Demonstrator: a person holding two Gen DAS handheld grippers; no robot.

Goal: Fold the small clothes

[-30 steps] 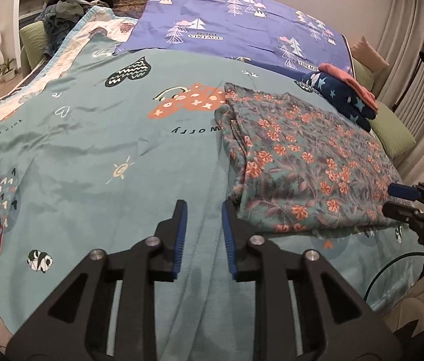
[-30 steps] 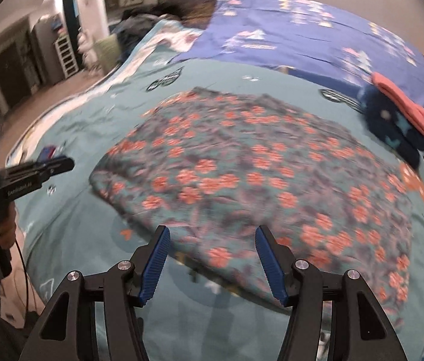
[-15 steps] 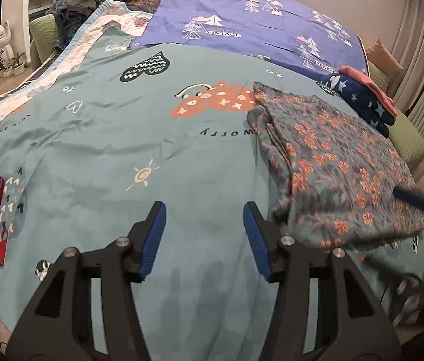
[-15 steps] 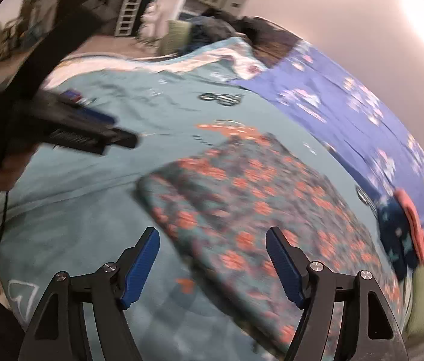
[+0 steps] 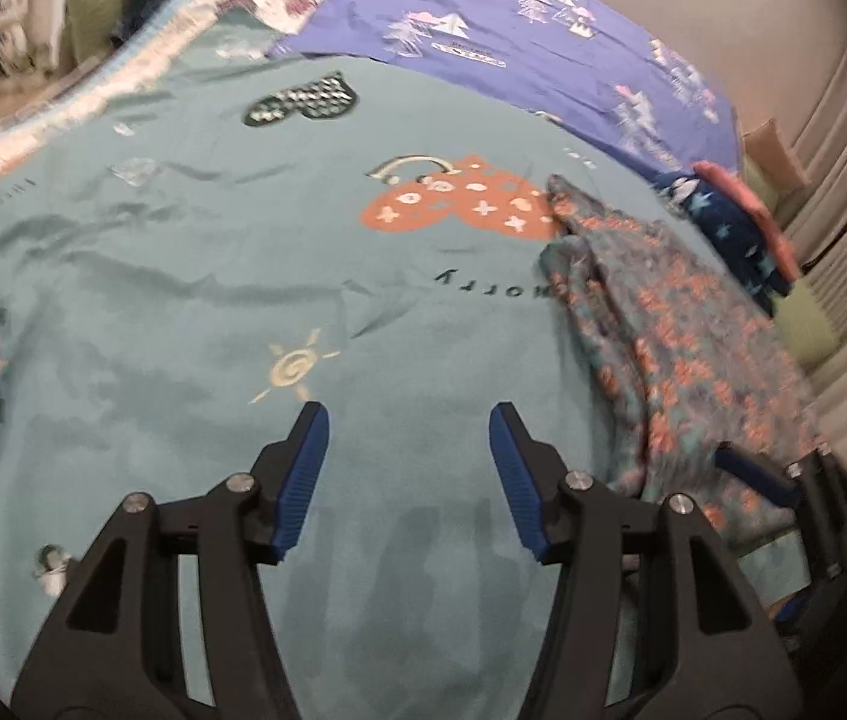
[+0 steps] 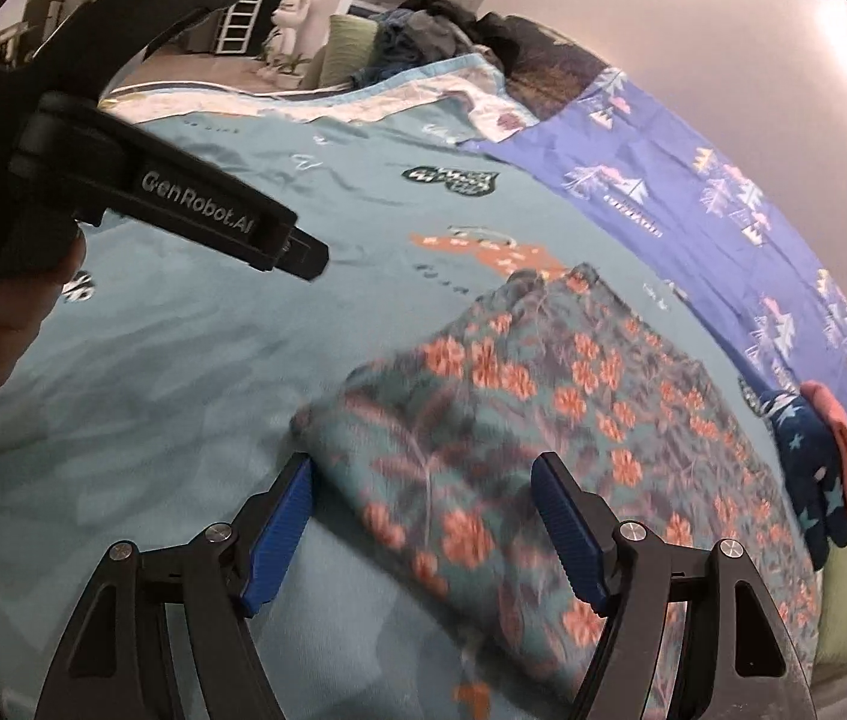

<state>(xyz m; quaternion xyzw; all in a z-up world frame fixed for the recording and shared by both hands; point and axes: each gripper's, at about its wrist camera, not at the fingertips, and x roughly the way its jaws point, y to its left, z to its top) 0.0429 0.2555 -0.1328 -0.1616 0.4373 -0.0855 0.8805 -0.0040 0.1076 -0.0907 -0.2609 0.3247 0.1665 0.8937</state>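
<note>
Right wrist view shows the floral garment (image 6: pixel 543 420) lying flat on the teal bedspread (image 6: pixel 183 390), already folded into a rough rectangle with a doubled edge along its left side. It sits toward the right of the bed, its near left corner just ahead of the right claw (image 6: pixel 423 516). That claw's jaws have just been opening and now stand wide; the near edge of the garment lies between the blue pads, but they do not press on it, so nothing is held.

From the left wrist view, the left claw (image 5: pixel 408 474) hangs over bare bedspread to the left of the garment (image 5: pixel 681 348). Its jaws have also just been opening, about halfway apart, with nothing between them.

At the far right edge of the bed a small dark blue piece with stars (image 6: pixel 807 474) and a pink piece (image 6: pixel 837 438) lie stacked together, apparently folded already. Further back, beyond the purple sheet (image 6: pixel 693 180), a heap of dark clothes (image 6: pixel 423 24) waits, too far off to tell what is in it.

My judgement: this garment is at least partly folded and may need one more fold or a move to the stack; both claws look free to take it up next
</note>
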